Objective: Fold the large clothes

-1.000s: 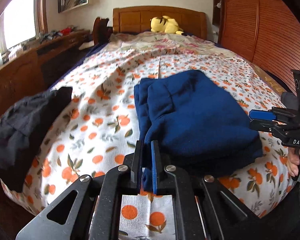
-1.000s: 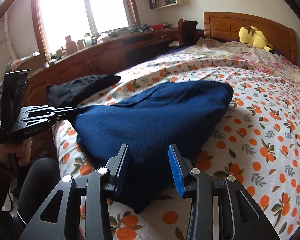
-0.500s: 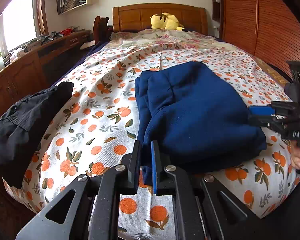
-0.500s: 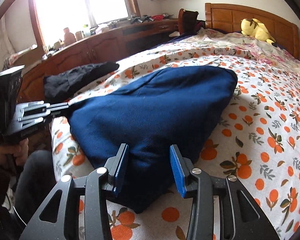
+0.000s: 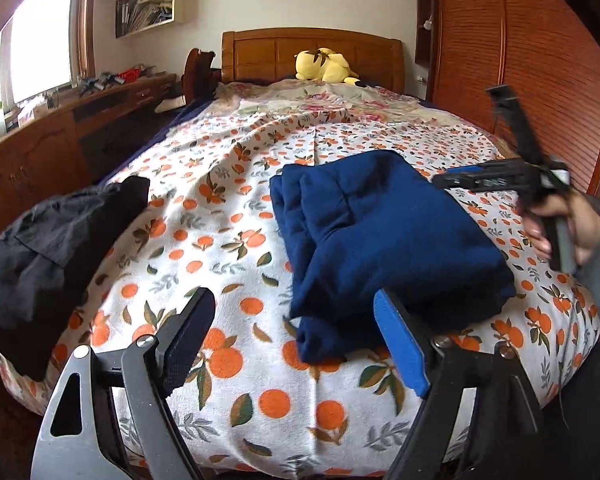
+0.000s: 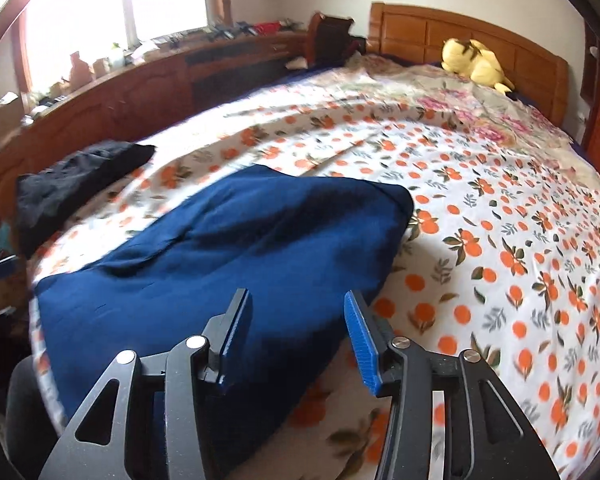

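A folded navy blue garment point(image 5: 380, 232) lies on the orange-print bed sheet point(image 5: 220, 240). My left gripper point(image 5: 296, 340) stands at its near corner, jaws opening wide. The corner lies between the fingers and the pads do not press it. In the left wrist view a hand point(image 5: 560, 224) holds my right gripper point(image 5: 452, 178) above the garment's right side. In its own view the right gripper point(image 6: 298, 336) hovers over the navy garment point(image 6: 240, 260), jaws opening, with the cloth below them and not pinched.
A black garment point(image 5: 52, 240) is heaped at the bed's left edge, also seen as the black garment point(image 6: 72, 184). A yellow plush toy point(image 5: 324, 66) rests by the wooden headboard point(image 5: 260, 52). Wooden cabinets point(image 5: 40, 160) run along the left and a slatted wardrobe point(image 5: 540, 80) along the right.
The left jaws, shut on the navy garment's near corner, have sprung wide and let it go. The right gripper has lifted off the garment's edge, swung aside, and its jaws have widened a little.
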